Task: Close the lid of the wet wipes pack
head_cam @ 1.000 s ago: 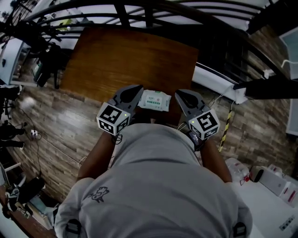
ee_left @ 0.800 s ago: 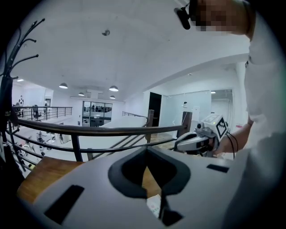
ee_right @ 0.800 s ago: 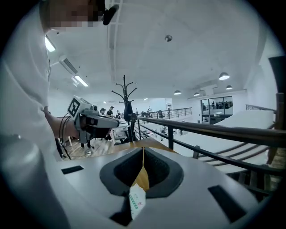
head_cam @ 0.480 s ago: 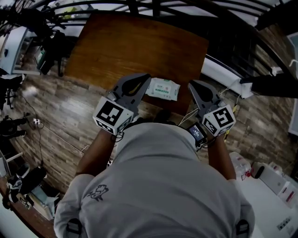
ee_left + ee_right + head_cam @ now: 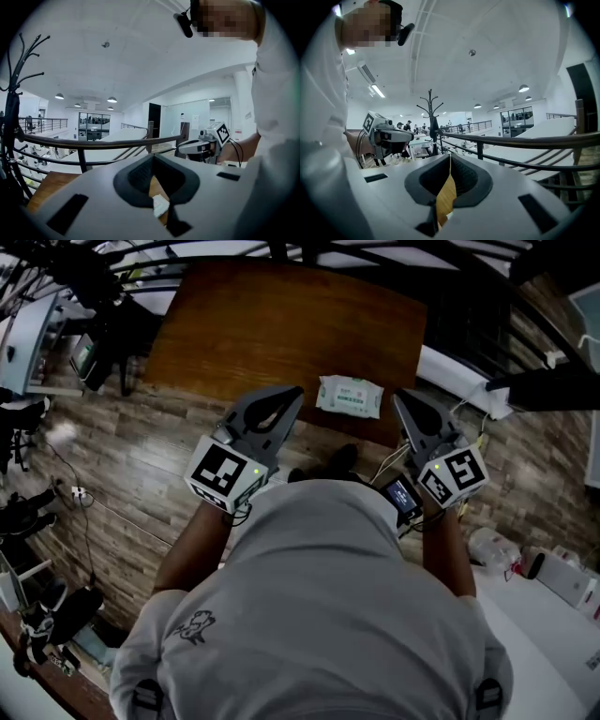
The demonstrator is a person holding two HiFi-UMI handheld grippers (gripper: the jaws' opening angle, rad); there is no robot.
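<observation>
Left tool (image 5: 296, 392) is hovering at my eleven o'clock, jaws meeting tip to tip, gripping nothing. I am seeing the wet wipes pack (image 5: 350, 396) lying flat at twelve o'clock near the desk's (image 5: 281, 324) close edge, between both tools and touching neither. Right tool (image 5: 403, 399) is hovering at one o'clock, jaws likewise closed, empty.

A brown wooden tabletop (image 5: 281, 324) stands on a floor of wood planks (image 5: 122, 484), and in the left gripper view a dark handrail (image 5: 93, 143) on thin posts runs behind it. In the right gripper view a black coat stand (image 5: 431, 112) with bent hooks rises near this handrail, under a white ceiling with round lamps (image 5: 524, 88). Dark equipment (image 5: 98, 352) crowds the floor left of the tabletop, and white boxes (image 5: 567, 579) lie at the lower right of the head view.
</observation>
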